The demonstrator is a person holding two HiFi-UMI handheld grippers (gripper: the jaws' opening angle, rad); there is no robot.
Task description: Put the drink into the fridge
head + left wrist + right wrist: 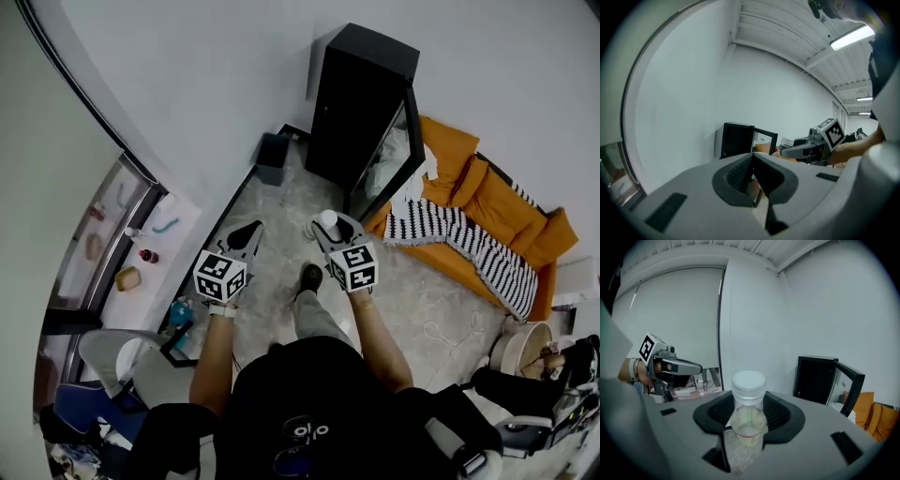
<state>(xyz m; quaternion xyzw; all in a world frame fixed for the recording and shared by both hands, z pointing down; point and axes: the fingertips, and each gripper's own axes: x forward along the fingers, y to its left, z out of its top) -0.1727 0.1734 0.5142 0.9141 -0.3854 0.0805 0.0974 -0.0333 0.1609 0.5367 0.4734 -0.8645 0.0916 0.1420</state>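
**Right gripper** (750,420): jaws clamped on a clear plastic bottle with a white screw cap (749,385), held upright; its contents were hard to make out, possibly a little pale liquid. **Left gripper** (751,159): jaws drawn together at the tips. Ahead stood the tall black fridge (361,98), its glass door (392,155) swung open and its interior too dark to read. Just beside the door lay an orange sofa (497,202) bearing a black-and-white striped blanket (450,234).
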